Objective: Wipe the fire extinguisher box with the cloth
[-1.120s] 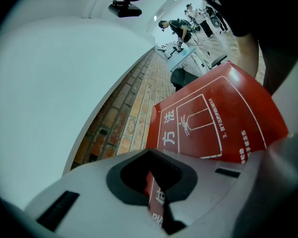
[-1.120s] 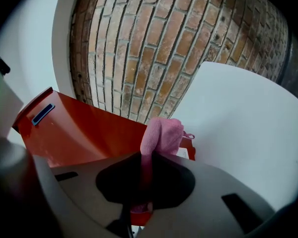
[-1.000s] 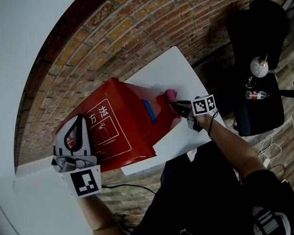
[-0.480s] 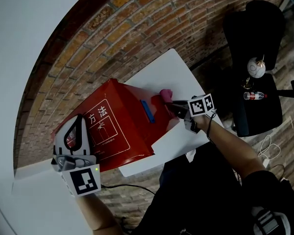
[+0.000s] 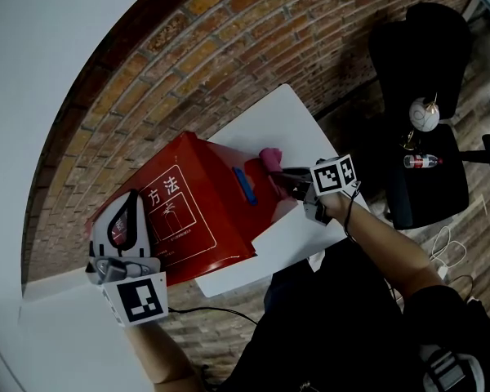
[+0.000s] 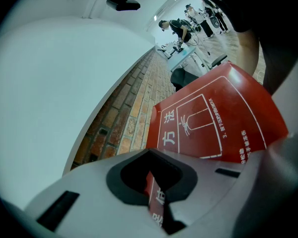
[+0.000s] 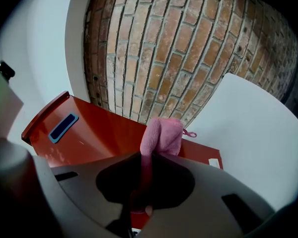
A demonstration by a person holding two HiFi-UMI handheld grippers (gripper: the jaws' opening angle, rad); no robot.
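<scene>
Where the left gripper (image 5: 129,207) sits over the near-left corner of the red metal fire extinguisher box (image 5: 204,211), that corner is hidden in the head view. The left gripper view shows its jaws closed on a thin red edge printed with white characters. The right gripper (image 5: 282,172) is clamped on the folded pink cloth (image 5: 269,158), whose lower part is lost in the dark between the jaws. Whether the cloth touches the box cannot be made out. Its tip stands at the box's far right edge, near the blue-rimmed slot (image 5: 245,184). The box lies on a white tabletop (image 5: 290,117) against the brick wall (image 5: 229,31), and the tabletop runs on to the right of the cloth. A black chair (image 5: 429,96) stands well apart.
</scene>
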